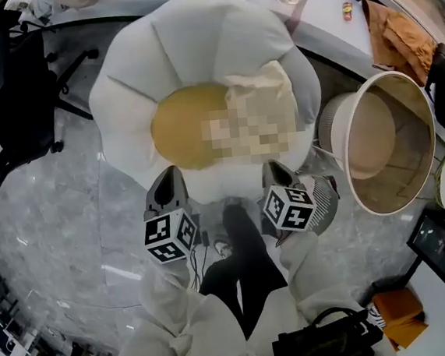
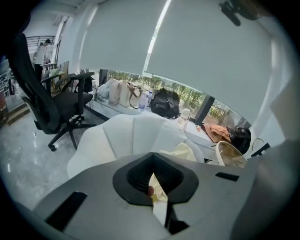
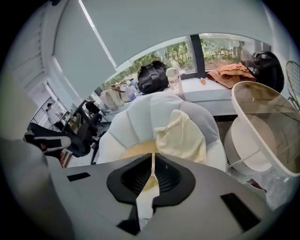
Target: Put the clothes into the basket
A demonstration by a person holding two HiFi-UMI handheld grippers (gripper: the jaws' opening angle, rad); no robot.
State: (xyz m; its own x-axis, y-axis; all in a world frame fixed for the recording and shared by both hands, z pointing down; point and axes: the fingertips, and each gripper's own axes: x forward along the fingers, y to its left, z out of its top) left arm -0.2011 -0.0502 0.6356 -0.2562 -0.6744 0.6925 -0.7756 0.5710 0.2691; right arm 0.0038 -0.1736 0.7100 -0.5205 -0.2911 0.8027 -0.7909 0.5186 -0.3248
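Grey, glossy marbled floor (image 1: pixel 55 228) lies under a flower-shaped chair (image 1: pixel 194 43) with padded white petals round a yellow centre (image 1: pixel 182 126). A cream cloth (image 1: pixel 265 91), soft and creased, lies on the chair's right side, draped from the centre up over a petal.

The left gripper (image 1: pixel 168 182) and the right gripper (image 1: pixel 277 172) hang over the chair's near edge. Both are apart from the cloth, which lies beyond them and nearer the right one. Each gripper's jaws are pressed together with only a thin slit between them, and they pinch nothing.

The basket (image 1: pixel 397 156) is round and white with a tan inside. It stands tipped just right of the chair, its mouth facing the camera.

The head view shows the marker cubes (image 1: pixel 169 235) and the white sleeves behind them. The right gripper view shows the cloth (image 3: pixel 180 136) above its jaws, the basket (image 3: pixel 262 108) and an orange cloth (image 3: pixel 232 72) on the sill. The left gripper view instead shows a black office chair (image 2: pixel 47 103) and a black bag (image 2: pixel 164 103) by the window.
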